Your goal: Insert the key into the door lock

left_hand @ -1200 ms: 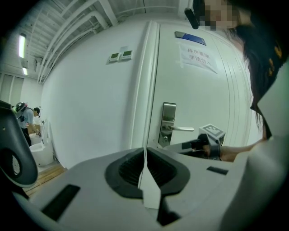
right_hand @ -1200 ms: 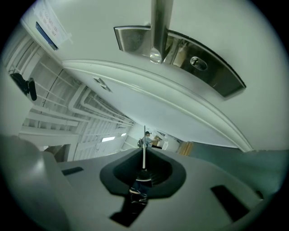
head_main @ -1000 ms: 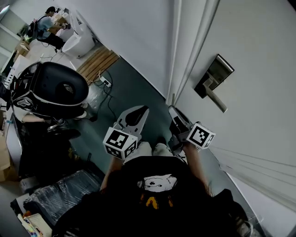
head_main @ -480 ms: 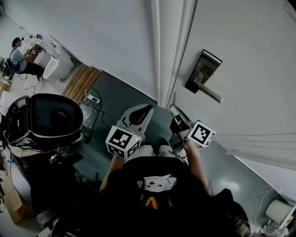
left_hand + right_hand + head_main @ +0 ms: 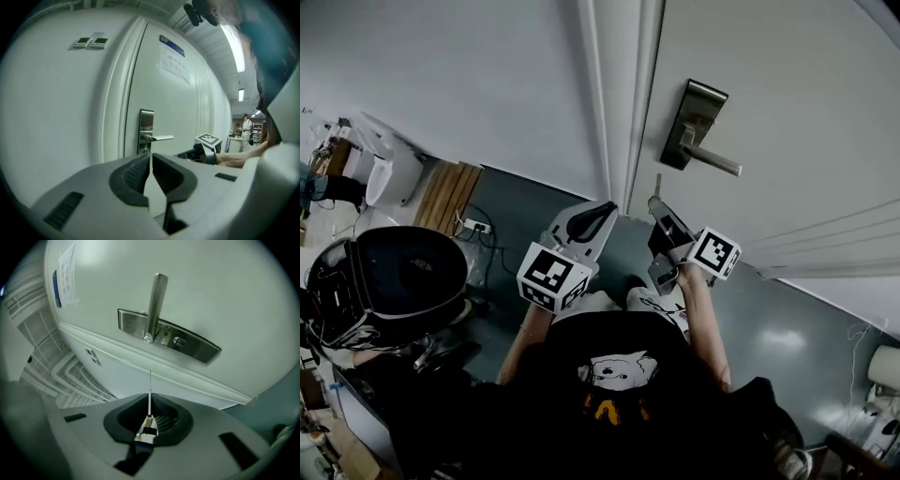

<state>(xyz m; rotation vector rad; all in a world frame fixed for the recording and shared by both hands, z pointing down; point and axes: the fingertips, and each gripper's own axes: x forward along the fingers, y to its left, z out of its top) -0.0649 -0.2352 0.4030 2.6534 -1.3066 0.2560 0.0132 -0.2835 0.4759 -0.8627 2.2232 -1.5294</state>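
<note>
A: What is the right gripper (image 5: 150, 401) doing?

B: Its two jaws are pressed in on the key (image 5: 150, 392). The key's head sits back in the gap and the thin blade sticks straight out past the tips.

A: Does the key reach the door lock (image 5: 187, 344)?

B: No. The blade points toward the door (image 5: 234, 296) but stops short of the metal plate, touching nothing. In the head view the key (image 5: 657, 185) is under the door lock (image 5: 692, 120), near the door's edge, with a gap between them.

A: And the left gripper (image 5: 150, 158)?

B: Its jaws are pressed together with nothing between them. In the head view the left gripper (image 5: 605, 211) is held beside the right gripper (image 5: 655, 203), and both are aimed at the door (image 5: 787, 112).

A: Count the lock parts.

B: One plate, one lever handle (image 5: 156, 305) on it, and one round keyhole (image 5: 176, 340) just beside the lever's root. The left gripper view shows the same door lock (image 5: 146, 127) from the side, its lever handle (image 5: 161, 138) pointing toward the right gripper's marker cube (image 5: 207, 138).

A: Anything else to count?

B: Two grippers and one key. There are two small switch plates (image 5: 91, 43) on the wall (image 5: 47, 117) left of the door, and one paper notice (image 5: 176, 65) on the door itself
</note>
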